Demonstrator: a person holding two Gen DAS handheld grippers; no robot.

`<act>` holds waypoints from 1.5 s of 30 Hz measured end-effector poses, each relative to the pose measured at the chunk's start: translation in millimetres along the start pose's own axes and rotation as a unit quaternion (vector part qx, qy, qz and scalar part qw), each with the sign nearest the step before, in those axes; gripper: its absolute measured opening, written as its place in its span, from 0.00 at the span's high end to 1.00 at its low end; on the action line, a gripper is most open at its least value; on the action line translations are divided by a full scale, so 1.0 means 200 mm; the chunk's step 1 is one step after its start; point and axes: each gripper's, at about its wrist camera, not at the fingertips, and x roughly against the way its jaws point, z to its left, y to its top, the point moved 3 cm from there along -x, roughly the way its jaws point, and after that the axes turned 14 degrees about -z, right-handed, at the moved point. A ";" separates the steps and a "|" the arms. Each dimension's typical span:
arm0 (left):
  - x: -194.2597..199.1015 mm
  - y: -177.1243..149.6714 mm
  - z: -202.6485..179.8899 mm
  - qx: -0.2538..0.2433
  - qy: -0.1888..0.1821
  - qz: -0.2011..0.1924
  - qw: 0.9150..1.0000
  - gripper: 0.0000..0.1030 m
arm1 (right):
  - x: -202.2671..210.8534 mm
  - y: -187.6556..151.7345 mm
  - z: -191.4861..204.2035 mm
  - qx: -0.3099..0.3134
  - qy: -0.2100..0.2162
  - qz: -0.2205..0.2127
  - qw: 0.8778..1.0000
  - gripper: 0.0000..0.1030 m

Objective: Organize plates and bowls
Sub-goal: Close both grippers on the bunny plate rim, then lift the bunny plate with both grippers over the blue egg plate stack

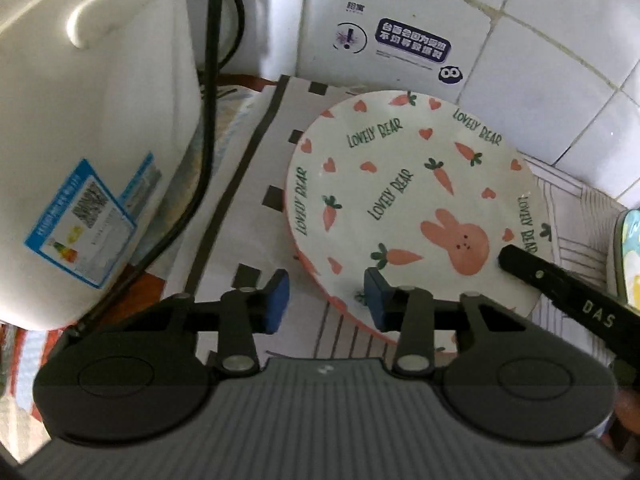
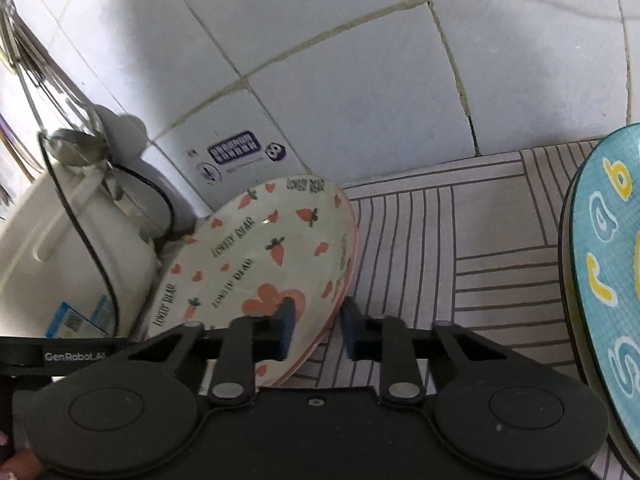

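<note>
Blue-padded, the left gripper (image 1: 326, 300) hovered released over the near rim of the glossy round carrot plate (image 1: 404, 184), which lay on a striped mat (image 1: 248, 152) beside a white appliance (image 1: 88, 140).

From the right wrist, the right gripper (image 2: 318, 330) straddled that rim unclenched; closing squarely should prevent slipping. A blue plate (image 2: 600, 248) stood right.

Black hand-held gripper (image 2: 316, 326) (blue pads (image 2: 287, 328), silver screws).
</note>
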 end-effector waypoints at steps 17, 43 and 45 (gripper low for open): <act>-0.01 0.00 -0.04 -0.004 -0.001 0.020 1.000 0.68 | -0.01 0.01 0.05 0.020 0.004 0.031 0.999 0.81; 0.46 -0.11 -0.75 -0.194 -0.164 -0.034 0.967 0.68 | 0.78 0.10 -0.24 -0.021 -0.076 -0.074 0.994 0.76; 0.46 -0.11 -0.82 -0.195 -0.183 -0.024 0.963 0.68 | 0.84 0.13 -0.29 -0.021 -0.086 -0.080 0.993 0.76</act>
